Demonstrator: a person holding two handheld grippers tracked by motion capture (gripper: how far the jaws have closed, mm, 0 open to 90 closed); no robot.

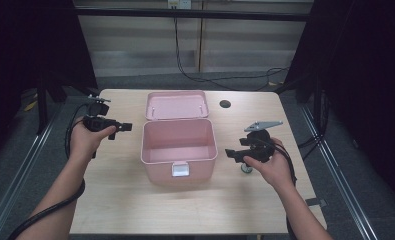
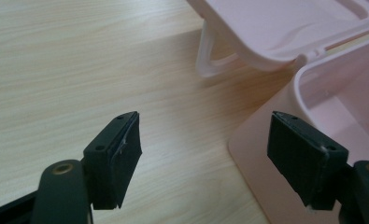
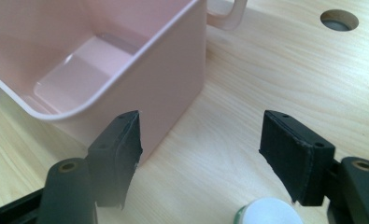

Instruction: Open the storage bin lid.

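Two grippers, left [image 1: 126, 127] and right [image 1: 230, 153], hang wide apart and empty beside the open pink box [image 1: 179, 148] mid-desk [image 1: 135, 200]. It looks light, stiff, slick plastic; I'd grip its rim or the lid [image 1: 177, 104] lying back behind.

A lab: black curtains [image 1: 30, 45] and metal framing [image 1: 195, 14] surround the table [image 1: 135, 200].

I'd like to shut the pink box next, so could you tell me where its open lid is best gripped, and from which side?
Grip the lid's white loop handle, which lies at its far edge, flat on the table. Come from the left with the left gripper, open and nearest; the loop gives the pads something narrow to close on.
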